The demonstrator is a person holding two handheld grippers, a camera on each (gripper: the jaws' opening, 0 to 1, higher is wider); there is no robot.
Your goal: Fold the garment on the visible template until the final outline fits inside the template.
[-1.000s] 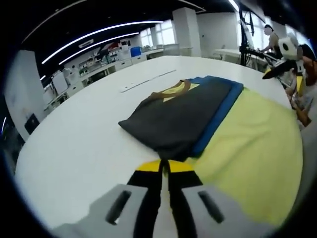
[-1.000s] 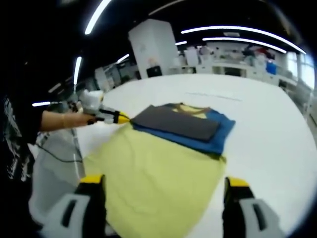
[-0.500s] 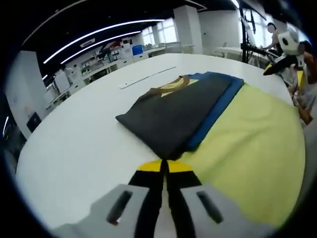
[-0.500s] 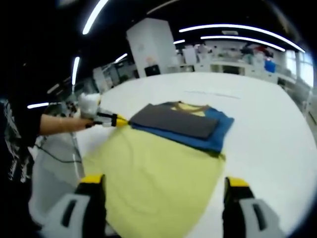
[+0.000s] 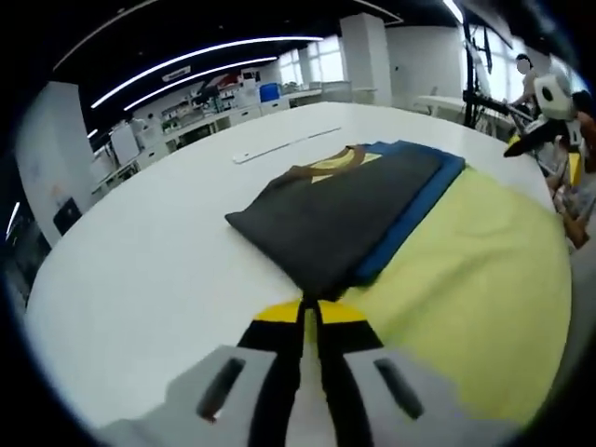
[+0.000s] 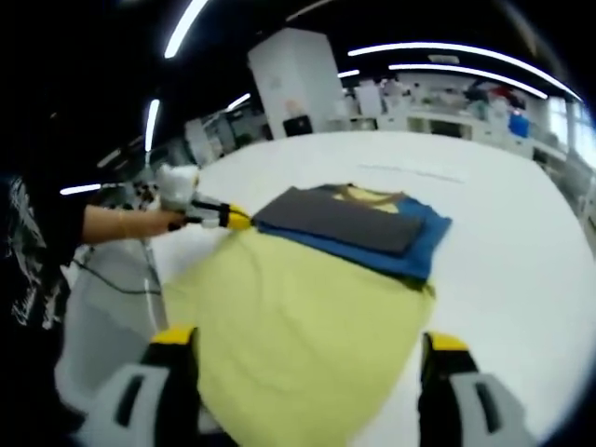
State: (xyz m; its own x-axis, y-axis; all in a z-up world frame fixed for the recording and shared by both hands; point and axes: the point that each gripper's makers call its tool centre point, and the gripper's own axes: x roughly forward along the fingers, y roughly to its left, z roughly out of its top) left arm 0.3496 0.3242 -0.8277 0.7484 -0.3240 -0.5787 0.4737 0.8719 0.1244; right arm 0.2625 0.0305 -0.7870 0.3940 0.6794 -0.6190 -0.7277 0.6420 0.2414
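Left hand-held gripper (image 5: 310, 321) pinched closed at yellow garment's (image 6: 298, 326) edge; right hand-held gripper (image 6: 303, 372) spread above it.

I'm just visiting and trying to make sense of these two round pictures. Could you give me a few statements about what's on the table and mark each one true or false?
1. The yellow garment is spread on a white table. True.
2. A dark grey folded cloth lies on top of a blue cloth. True.
3. The right claw is shut. False: its jaws stand wide apart.
4. The left claw is wide open. False: its jaws are together, at the yellow garment's edge.
5. The folded stack sits on bare floor. False: it rests on the table.
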